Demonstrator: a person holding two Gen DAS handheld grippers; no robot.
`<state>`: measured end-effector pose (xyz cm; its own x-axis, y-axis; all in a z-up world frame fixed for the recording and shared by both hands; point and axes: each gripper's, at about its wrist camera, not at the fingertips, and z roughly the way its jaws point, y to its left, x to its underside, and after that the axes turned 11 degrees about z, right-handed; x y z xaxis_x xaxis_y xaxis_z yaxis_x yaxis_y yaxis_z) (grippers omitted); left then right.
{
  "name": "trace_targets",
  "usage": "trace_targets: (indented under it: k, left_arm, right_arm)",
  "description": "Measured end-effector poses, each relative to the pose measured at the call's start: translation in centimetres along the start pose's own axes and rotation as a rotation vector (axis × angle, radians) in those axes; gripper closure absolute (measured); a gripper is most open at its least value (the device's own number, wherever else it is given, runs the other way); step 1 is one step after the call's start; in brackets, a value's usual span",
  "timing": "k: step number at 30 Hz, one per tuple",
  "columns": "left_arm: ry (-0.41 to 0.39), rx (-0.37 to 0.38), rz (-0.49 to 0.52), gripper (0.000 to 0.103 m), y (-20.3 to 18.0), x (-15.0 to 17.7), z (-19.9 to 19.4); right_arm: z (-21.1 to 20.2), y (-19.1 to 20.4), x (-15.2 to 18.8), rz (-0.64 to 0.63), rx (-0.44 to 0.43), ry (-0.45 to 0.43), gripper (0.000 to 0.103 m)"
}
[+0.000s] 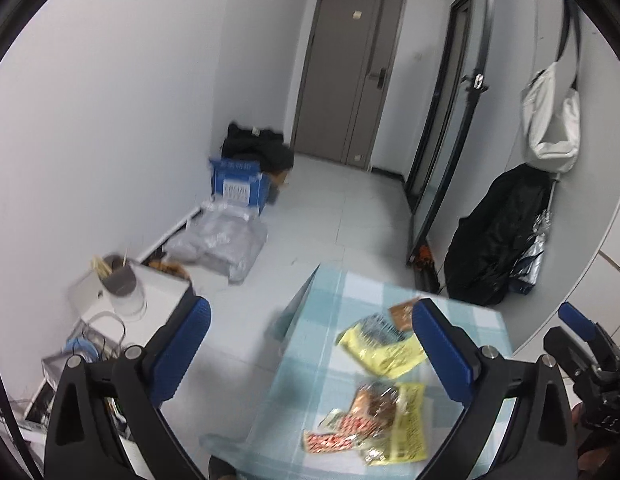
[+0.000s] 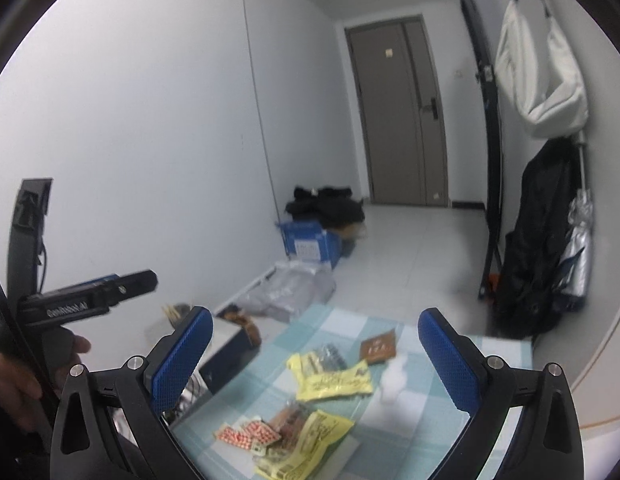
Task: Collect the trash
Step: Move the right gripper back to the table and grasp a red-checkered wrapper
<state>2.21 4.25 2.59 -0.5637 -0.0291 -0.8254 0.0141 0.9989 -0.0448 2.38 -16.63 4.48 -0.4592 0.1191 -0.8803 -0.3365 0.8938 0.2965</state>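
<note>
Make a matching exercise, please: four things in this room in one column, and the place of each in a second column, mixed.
Things:
1. yellow wrappers
2. white bag
3. blue box
4. cup with chopsticks

Places:
A. on the floor by the left wall
B. on the checked tablecloth
C. on the white side table
D. hanging on the right wall

Pairs: 1-B, 2-D, 3-A, 4-C

I cannot read the yellow wrappers' (image 2: 330,380) blurred print; the table's (image 1: 350,288) near edge is cut off.
</note>
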Motion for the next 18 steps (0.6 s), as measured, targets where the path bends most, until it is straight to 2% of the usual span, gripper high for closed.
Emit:
trace_targets:
  k: [4, 5, 9, 11, 14, 18]
  left_arm:
    - [0.041, 0.031, -0.017, 0.004, 1.4, 1.7, 1.4]
    - [0.045, 0.032, -0.01, 0.004, 1.5, 2.0, 1.5]
    - [0.096, 0.075, -0.027, 0.004, 2.1, 3.1, 2.6]
    - [0.129, 0.111, -0.051, 0.004, 2.5, 3.2, 3.2]
    - [0.164, 0.119, -0.069, 0.004, 3.1, 3.4, 3.8]
    - [0.176, 0.103, -0.089, 0.004, 4.3, 3.2, 4.0]
  right_arm:
    - [2.8, -0.4, 2.1, 0.026, -0.002, 0.122, 0.0]
    - [3.5, -0.7, 2.6, 0.039, -0.003, 0.178, 0.0]
    - [6.3, -1.8, 5.1, 0.064, 0.061, 0.317, 0.0]
    - [7.0, -2.3, 6.3, 0.063, 0.085, 0.366, 0.0]
    - [8.0, -2.7, 7.8, 0.058, 0.097, 0.43, 0.0]
    - [8.9, -1.6, 9.3, 0.014, 0.052, 0.486, 0.0]
